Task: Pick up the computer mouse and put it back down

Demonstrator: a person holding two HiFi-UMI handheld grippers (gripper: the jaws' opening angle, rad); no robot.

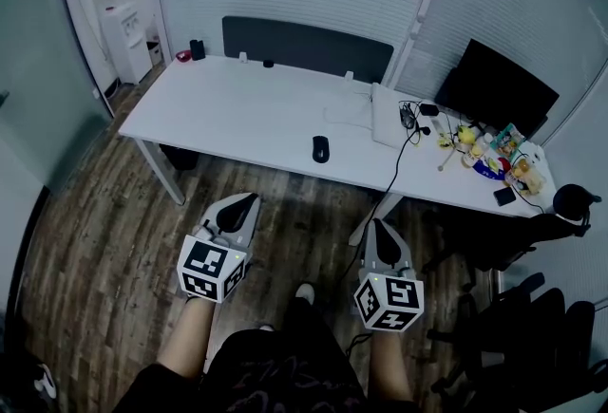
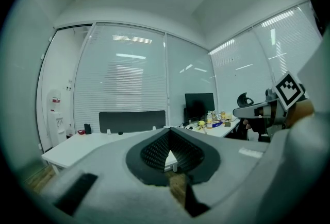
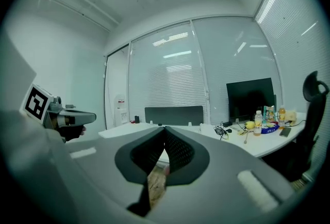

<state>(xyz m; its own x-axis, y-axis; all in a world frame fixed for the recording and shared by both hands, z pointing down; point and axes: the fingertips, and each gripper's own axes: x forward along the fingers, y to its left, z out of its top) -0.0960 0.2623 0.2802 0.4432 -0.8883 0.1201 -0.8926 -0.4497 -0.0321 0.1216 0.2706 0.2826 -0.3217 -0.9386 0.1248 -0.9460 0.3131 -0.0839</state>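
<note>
The black computer mouse (image 1: pixel 321 149) lies near the front edge of the white table (image 1: pixel 237 112), about at its middle. Both grippers hang over the wooden floor short of the table, pointing toward it and well apart from the mouse. My left gripper (image 1: pixel 249 199) is shut and empty, its tips meeting in the left gripper view (image 2: pixel 169 131). My right gripper (image 1: pixel 379 224) is also shut with nothing held, as the right gripper view shows (image 3: pixel 165 129). In both gripper views the jaws hide the mouse.
A white closed laptop (image 1: pixel 388 115) with cables (image 1: pixel 414 120) lies right of the mouse. Further right are a dark monitor (image 1: pixel 499 84), bottles and snacks (image 1: pixel 489 157) and a phone (image 1: pixel 504 196). Office chairs (image 1: pixel 532 235) stand at the right, a water dispenser (image 1: pixel 122 22) at the far left.
</note>
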